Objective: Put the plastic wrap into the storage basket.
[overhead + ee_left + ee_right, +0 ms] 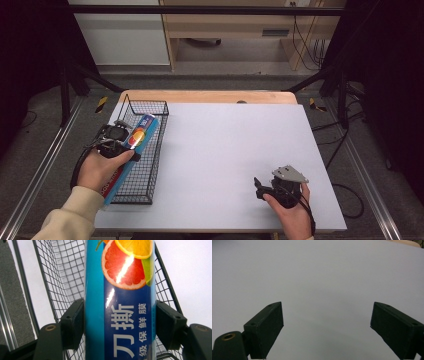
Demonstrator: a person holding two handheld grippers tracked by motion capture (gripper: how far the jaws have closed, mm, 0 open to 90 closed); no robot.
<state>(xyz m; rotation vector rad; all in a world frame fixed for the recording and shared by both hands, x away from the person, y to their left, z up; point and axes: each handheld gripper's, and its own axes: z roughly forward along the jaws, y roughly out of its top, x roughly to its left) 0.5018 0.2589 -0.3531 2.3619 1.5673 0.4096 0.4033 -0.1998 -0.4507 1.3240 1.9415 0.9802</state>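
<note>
A long blue box of cling film point(134, 145) printed with citrus slices lies lengthwise over a black wire basket point(150, 165) at the table's left side. My left gripper point(120, 136) is shut on the box near its far half. In the left gripper view both pads press the sides of the box point(120, 302), with the basket mesh point(60, 277) beneath it. My right gripper point(258, 189) rests near the table's front right, held in a hand. Its jaws stand wide apart in the right gripper view, my right gripper point(327, 327) holding nothing.
The white table top point(230, 145) stretches between the basket and the right hand. A wooden strip point(210, 96) runs along the table's far edge. Dark frame bars and cables stand beyond the table on both sides.
</note>
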